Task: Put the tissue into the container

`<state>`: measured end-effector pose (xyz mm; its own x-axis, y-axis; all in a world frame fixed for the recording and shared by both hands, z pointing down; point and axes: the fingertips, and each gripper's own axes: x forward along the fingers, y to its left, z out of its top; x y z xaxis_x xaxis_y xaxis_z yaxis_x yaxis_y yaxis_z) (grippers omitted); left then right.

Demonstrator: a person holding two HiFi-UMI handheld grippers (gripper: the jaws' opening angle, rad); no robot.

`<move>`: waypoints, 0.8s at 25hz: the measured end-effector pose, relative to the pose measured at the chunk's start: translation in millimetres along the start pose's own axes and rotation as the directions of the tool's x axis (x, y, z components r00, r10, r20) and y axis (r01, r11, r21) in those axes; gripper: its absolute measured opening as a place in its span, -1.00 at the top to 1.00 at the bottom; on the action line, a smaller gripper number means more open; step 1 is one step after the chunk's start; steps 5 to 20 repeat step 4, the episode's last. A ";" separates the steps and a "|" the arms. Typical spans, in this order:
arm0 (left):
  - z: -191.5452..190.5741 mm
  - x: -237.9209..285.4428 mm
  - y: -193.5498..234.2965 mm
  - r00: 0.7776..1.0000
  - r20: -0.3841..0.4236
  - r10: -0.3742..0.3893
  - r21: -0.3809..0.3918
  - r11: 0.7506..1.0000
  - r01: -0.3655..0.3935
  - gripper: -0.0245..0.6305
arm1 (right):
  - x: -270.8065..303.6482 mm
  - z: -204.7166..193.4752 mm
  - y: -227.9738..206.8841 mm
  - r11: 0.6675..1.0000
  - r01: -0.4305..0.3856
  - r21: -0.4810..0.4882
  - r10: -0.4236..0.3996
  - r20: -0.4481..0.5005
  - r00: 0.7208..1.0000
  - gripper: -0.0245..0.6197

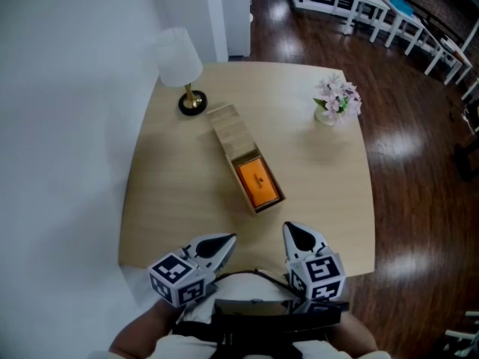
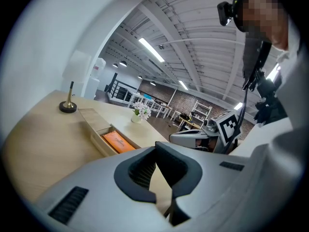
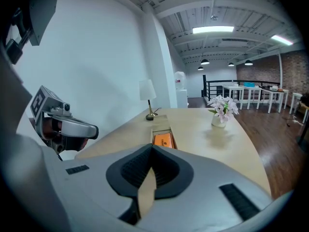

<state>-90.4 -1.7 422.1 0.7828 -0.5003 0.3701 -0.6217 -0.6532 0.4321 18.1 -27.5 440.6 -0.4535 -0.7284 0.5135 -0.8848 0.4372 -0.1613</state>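
A long wooden container (image 1: 224, 129) lies slantwise in the middle of the round table. Its sliding lid covers the far half. An orange tissue pack (image 1: 258, 183) lies inside the uncovered near half. The same pack shows in the left gripper view (image 2: 117, 142) and in the right gripper view (image 3: 163, 139). My left gripper (image 1: 227, 240) hovers at the table's near edge, shut with nothing between its jaws. My right gripper (image 1: 293, 231) is beside it, just short of the container's near end, also shut and holding nothing. Both point toward the container.
A white-shaded lamp (image 1: 179, 66) on a black base stands at the far left of the table (image 1: 172, 193). A small vase of pink flowers (image 1: 337, 99) stands at the far right. A white wall runs along the left; dark wood floor lies to the right.
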 end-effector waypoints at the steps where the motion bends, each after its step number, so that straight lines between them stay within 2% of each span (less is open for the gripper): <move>1: -0.4 0.0 0.2 1.000 -0.002 0.000 0.001 1.000 0.000 0.92 | 0.2 -0.3 0.4 1.000 -0.001 -0.001 0.001 -0.001 1.000 0.92; 20: -0.7 -0.2 1.1 1.000 -0.006 -0.001 0.003 1.000 0.001 0.92 | 1.3 -0.3 1.7 1.000 -0.002 -0.007 0.002 -0.003 1.000 0.92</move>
